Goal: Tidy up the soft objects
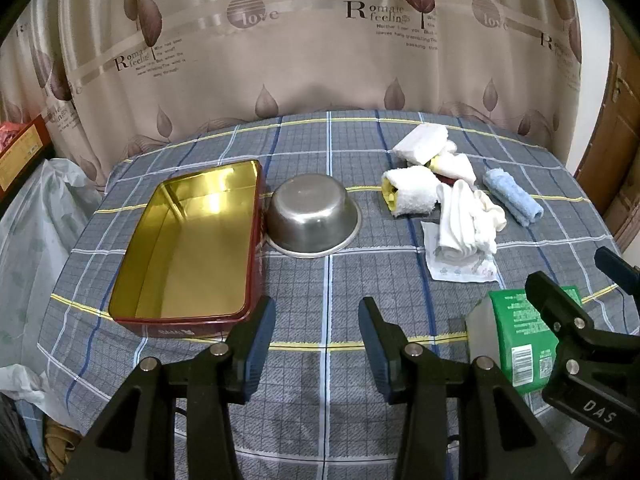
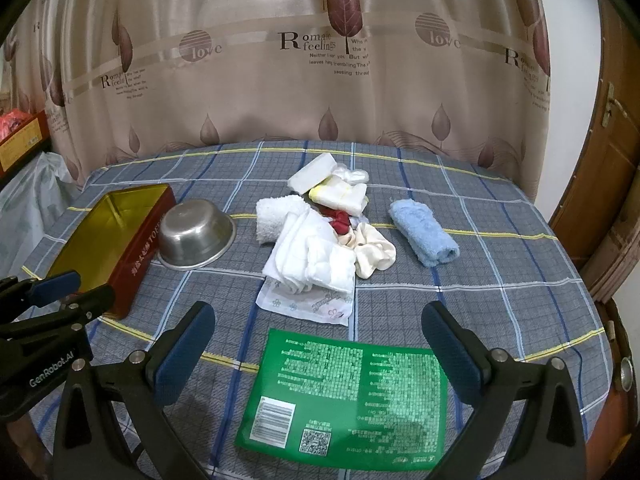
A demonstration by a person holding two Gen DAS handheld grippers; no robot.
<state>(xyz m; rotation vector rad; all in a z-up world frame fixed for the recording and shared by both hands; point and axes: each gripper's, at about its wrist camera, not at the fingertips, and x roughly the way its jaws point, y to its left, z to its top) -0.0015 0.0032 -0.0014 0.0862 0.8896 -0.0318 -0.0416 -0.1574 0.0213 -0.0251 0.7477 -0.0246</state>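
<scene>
Plaid table (image 2: 500,280): green packet (image 2: 344,392) between right tool (image 2: 316,344) fingers.

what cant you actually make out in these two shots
- Dark red item: right wrist view, mostly buried under the white cloths; what it is stays unclear.
- Green packet: right wrist view, print too small to read; left wrist view, the right claw covers part.
- Steel bowl: upside down, anything beneath is hidden.
- Tin: right wrist view, left claw blocks its near corner.

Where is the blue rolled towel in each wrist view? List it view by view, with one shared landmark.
Left wrist: blue rolled towel right of centre, at the pile's right edge.
Right wrist: blue rolled towel right of centre, apart from the pile.
Shared landmark: upturned steel bowl beside the red tin.
</scene>
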